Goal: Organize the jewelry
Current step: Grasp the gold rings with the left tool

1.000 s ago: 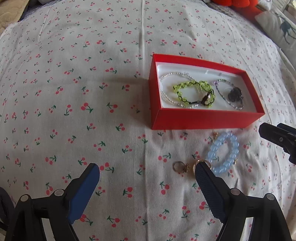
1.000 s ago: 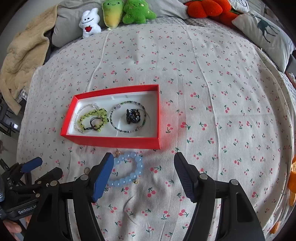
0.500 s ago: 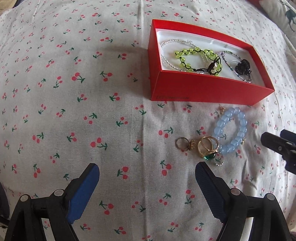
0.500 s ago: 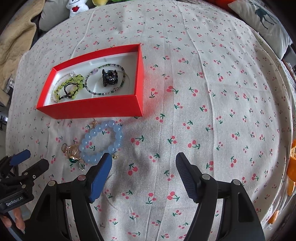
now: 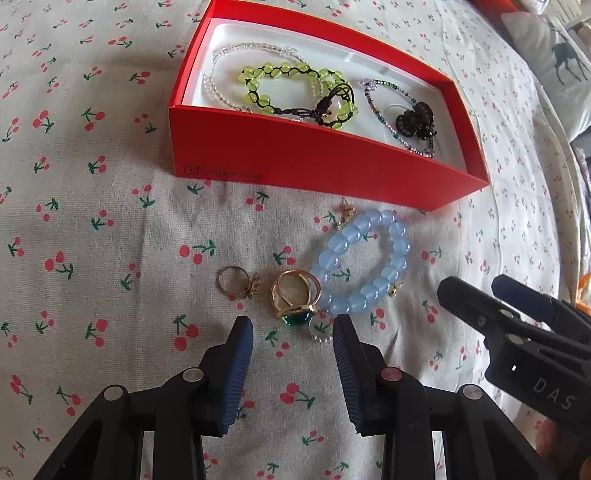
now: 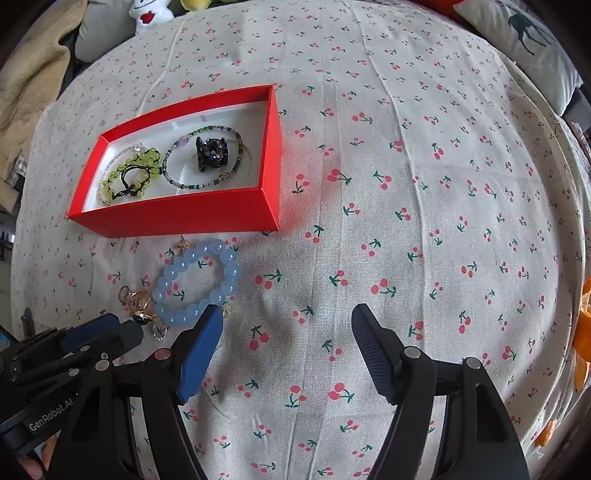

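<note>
A gold ring with a green stone [image 5: 297,318] lies on the cherry-print cloth just past the tips of my left gripper [image 5: 291,326]. Its jaws are closing and stand either side of the ring without touching it. A smaller gold ring [image 5: 236,282] and a tiny clear bead ring [image 5: 320,332] lie beside it. To the right is a pale blue bead bracelet [image 5: 334,243], and a gold earring [image 5: 345,214] sits at its top. Behind stands the red box [image 5: 314,155] holding a green bracelet [image 5: 266,72], other bead bracelets and a black clip [image 5: 415,120]. My right gripper [image 6: 287,314] is open over bare cloth, its left finger at the bracelet [image 6: 184,264].
The cherry-print cloth [image 6: 406,184] covers a bed. Plush toys [image 6: 147,14] and a beige blanket [image 6: 29,74] lie at the far left. A deer-print pillow [image 6: 524,33] is at the far right, and orange pieces [image 6: 583,325] sit at the right edge.
My left gripper has dropped closer to the rings and its jaws have narrowed from wide open. The right gripper sank a little at first, then held still.
</note>
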### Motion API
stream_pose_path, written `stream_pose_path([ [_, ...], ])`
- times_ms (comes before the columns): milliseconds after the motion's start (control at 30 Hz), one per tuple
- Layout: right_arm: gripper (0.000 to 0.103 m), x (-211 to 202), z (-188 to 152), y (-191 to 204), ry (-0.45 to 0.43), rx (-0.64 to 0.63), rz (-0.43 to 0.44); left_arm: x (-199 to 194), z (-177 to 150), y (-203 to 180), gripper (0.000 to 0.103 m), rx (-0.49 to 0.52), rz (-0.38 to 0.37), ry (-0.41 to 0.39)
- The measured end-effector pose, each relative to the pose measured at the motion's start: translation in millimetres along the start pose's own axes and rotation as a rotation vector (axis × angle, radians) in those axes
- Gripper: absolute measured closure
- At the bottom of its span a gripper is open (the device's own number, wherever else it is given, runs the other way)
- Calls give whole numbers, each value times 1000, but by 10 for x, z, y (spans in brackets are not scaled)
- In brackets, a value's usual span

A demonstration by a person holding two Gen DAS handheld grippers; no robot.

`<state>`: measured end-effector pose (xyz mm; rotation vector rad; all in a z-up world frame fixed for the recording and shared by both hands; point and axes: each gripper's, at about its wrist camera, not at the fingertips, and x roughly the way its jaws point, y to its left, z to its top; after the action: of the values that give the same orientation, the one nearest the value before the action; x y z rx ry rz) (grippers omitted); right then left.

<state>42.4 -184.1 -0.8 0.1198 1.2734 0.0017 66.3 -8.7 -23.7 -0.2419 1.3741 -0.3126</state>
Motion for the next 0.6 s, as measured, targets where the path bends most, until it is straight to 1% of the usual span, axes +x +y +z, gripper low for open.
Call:
stream_pose_path([
  [167, 28, -4, -14, -55, 0, -2, -9, 72, 94, -16, 72, -46, 5, -22],
  [333, 28, 0, -27, -115, 4, 6, -15, 150, 131, -14, 80, -74, 28, -29],
  [433, 28, 2, -33, -143, 5, 8, -19, 184, 131, -18, 81, -76, 41, -25],
  [600, 28, -2, -47, -180, 5, 13, -22, 135, 127, -28, 81, -71, 43, -44],
])
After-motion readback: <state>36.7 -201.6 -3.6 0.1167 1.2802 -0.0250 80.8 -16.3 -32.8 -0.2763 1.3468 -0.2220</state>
